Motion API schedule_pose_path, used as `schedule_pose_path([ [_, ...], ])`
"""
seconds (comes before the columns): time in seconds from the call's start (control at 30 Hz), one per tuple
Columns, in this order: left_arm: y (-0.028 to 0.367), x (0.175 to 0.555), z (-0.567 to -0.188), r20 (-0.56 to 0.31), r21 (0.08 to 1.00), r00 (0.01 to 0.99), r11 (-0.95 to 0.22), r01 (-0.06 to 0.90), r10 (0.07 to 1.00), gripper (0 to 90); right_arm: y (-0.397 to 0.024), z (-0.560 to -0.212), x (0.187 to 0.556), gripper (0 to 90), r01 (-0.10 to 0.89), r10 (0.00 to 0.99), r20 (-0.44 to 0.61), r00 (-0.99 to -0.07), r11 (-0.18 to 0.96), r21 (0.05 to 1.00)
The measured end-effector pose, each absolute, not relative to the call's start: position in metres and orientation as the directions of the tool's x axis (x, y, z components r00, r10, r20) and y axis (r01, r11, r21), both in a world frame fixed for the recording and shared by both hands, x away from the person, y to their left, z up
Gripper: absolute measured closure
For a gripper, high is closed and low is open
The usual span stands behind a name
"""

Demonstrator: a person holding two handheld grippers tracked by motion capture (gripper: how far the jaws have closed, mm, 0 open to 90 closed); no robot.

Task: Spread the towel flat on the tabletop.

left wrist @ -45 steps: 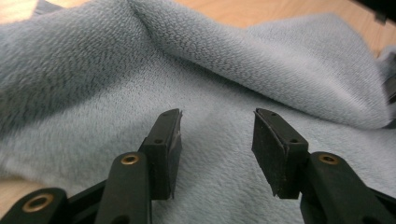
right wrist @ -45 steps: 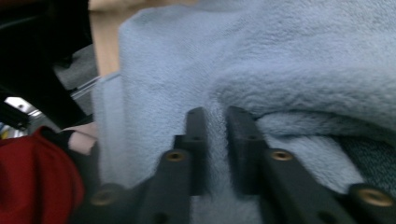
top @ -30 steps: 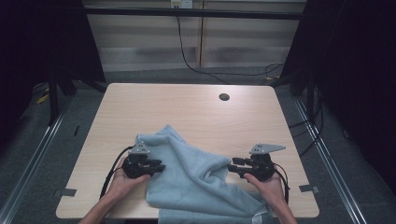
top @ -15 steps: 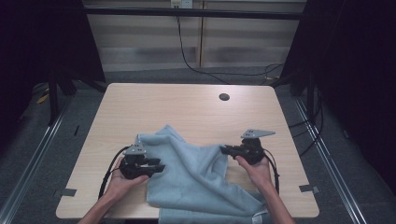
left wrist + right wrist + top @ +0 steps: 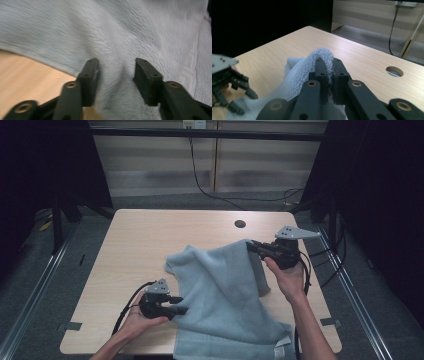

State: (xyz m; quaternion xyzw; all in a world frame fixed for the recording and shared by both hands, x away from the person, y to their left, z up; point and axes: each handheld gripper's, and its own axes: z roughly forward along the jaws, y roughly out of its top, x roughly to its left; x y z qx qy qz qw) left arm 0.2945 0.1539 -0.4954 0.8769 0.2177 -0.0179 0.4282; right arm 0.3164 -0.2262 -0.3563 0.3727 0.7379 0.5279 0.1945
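Observation:
A light blue-grey towel (image 5: pixel 220 295) lies crumpled on the wooden table (image 5: pixel 150 240), its near end hanging over the front edge. My right gripper (image 5: pixel 251 246) is shut on a fold of the towel's right edge and holds it raised above the table. In the right gripper view the jaws (image 5: pixel 329 67) pinch the towel (image 5: pixel 297 77). My left gripper (image 5: pixel 181 306) rests at the towel's left edge. In the left gripper view it (image 5: pixel 116 72) is open, and the towel (image 5: pixel 130 30) bulges between the jaws.
A round cable hole (image 5: pixel 240 224) sits in the table near its far edge, also in the right gripper view (image 5: pixel 394 71). Bare wood spans the far and left parts. Cables trail from both grippers. Dark floor and a metal frame surround the table.
My right gripper has risen and moved away from the person, pulling the towel's right edge up with it. The left gripper has stayed at the towel's left edge.

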Motion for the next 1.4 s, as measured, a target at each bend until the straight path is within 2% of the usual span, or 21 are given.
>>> schedule_pose_path([
  [0.1,0.152,0.292,-0.499,-0.193,0.734,0.906,-0.558,0.388,0.377,51.4,-0.234,-0.361,0.321,85.5,0.365,0.769,0.124,-0.628,0.150,0.919],
  [0.17,0.153,0.291,-0.498,-0.157,0.734,0.912,-0.572,0.365,0.380,64.6,-0.241,-0.366,0.324,85.5,0.383,0.778,0.134,-0.613,0.144,0.912],
  [0.2,0.154,0.291,-0.498,-0.167,0.729,0.913,-0.577,0.369,0.373,73.6,-0.245,-0.369,0.325,85.4,0.389,0.785,0.143,-0.603,0.133,0.911],
  [0.27,0.157,0.292,-0.497,-0.182,0.727,0.910,-0.572,0.379,0.372,83.2,-0.254,-0.372,0.328,85.4,0.396,0.797,0.152,-0.584,0.116,0.911],
  [0.33,0.163,0.290,-0.493,-0.205,0.729,0.910,-0.564,0.388,0.360,84.2,-0.258,-0.373,0.328,85.4,0.399,0.806,0.156,-0.572,0.108,0.911],
  [0.5,0.200,0.272,-0.474,-0.277,0.788,0.899,-0.456,0.414,0.338,85.0,-0.289,-0.374,0.326,85.1,0.413,0.838,0.169,-0.519,0.073,0.908],
  [0.57,0.210,0.265,-0.468,-0.315,0.810,0.902,-0.412,0.418,0.296,85.0,-0.290,-0.376,0.326,84.6,0.417,0.835,0.168,-0.524,0.079,0.905],
  [0.63,0.212,0.262,-0.467,-0.290,0.810,0.907,-0.426,0.403,0.307,82.3,-0.287,-0.384,0.324,81.2,0.449,0.828,0.164,-0.537,0.115,0.886],
  [0.7,0.208,0.267,-0.471,-0.285,0.797,0.901,-0.442,0.412,0.327,74.6,-0.284,-0.394,0.320,75.6,0.469,0.825,0.162,-0.541,0.136,0.872],
  [0.73,0.208,0.267,-0.471,-0.285,0.797,0.901,-0.442,0.412,0.327,72.8,-0.284,-0.394,0.320,75.6,0.469,0.825,0.162,-0.541,0.136,0.872],
  [0.77,0.205,0.273,-0.473,-0.281,0.789,0.890,-0.441,0.428,0.360,68.8,-0.284,-0.402,0.313,69.5,0.484,0.833,0.159,-0.531,0.144,0.863],
  [0.9,0.204,0.280,-0.472,-0.290,0.798,0.880,-0.413,0.440,0.377,64.7,-0.288,-0.411,0.297,62.6,0.497,0.834,0.178,-0.522,0.127,0.859],
  [0.97,0.205,0.286,-0.470,-0.288,0.803,0.869,-0.393,0.448,0.402,63.2,-0.289,-0.423,0.275,59.5,0.516,0.837,0.179,-0.518,0.139,0.846],
  [1.07,0.203,0.297,-0.469,-0.288,0.804,0.856,-0.377,0.460,0.430,65.4,-0.290,-0.435,0.253,61.4,0.530,0.827,0.197,-0.527,0.138,0.837],
  [1.2,0.180,0.309,-0.477,-0.280,0.779,0.860,-0.422,0.463,0.427,66.2,-0.284,-0.447,0.230,61.0,0.550,0.818,0.202,-0.539,0.161,0.819],
  [1.3,0.164,0.308,-0.483,-0.267,0.758,0.868,-0.465,0.458,0.420,62.6,-0.279,-0.453,0.215,63.6,0.555,0.784,0.235,-0.574,0.161,0.816],
  [1.4,0.159,0.307,-0.488,-0.255,0.741,0.866,-0.488,0.461,0.431,52.1,-0.267,-0.466,0.209,61.1,0.580,0.751,0.238,-0.617,0.228,0.782],
])
